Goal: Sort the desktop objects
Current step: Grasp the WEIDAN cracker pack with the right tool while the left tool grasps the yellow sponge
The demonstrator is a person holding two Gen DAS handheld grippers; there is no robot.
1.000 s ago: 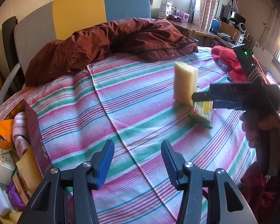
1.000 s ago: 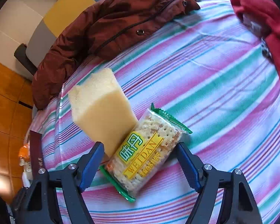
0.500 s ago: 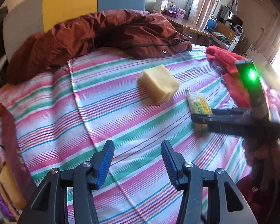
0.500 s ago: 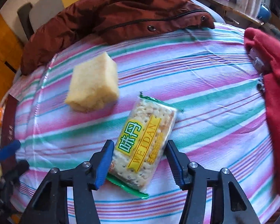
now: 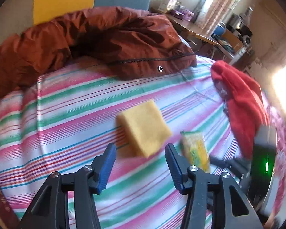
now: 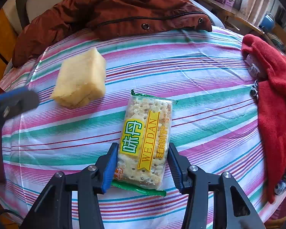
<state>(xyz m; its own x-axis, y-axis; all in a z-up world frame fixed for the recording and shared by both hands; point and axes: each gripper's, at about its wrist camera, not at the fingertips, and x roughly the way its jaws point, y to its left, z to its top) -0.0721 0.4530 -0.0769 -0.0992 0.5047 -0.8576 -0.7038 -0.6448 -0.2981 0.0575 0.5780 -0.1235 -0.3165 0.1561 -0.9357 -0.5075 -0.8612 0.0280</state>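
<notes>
A yellow sponge block (image 5: 145,127) (image 6: 80,78) lies on the striped sheet (image 5: 66,124). Right of it lies a clear cracker pack (image 6: 145,133) (image 5: 195,150) with a yellow label and green ends. My right gripper (image 6: 143,146) straddles the pack's near half; its jaws are closing and both blue pads touch the pack's long sides. My left gripper (image 5: 139,147) hovers just short of the sponge with nothing between its fingers, and its jaws are opening. One blue left finger (image 6: 13,101) shows blurred at the left edge of the right wrist view.
A rust-brown jacket (image 5: 104,43) (image 6: 114,9) is heaped along the far side of the sheet. A red cloth (image 5: 242,103) (image 6: 272,95) lies at the right edge. Desks and clutter stand beyond the bed at the upper right.
The right jaws have narrowed from wide around the pack to touching its sides. The sponge tipped from standing to lying flat. My left gripper has travelled toward the sponge.
</notes>
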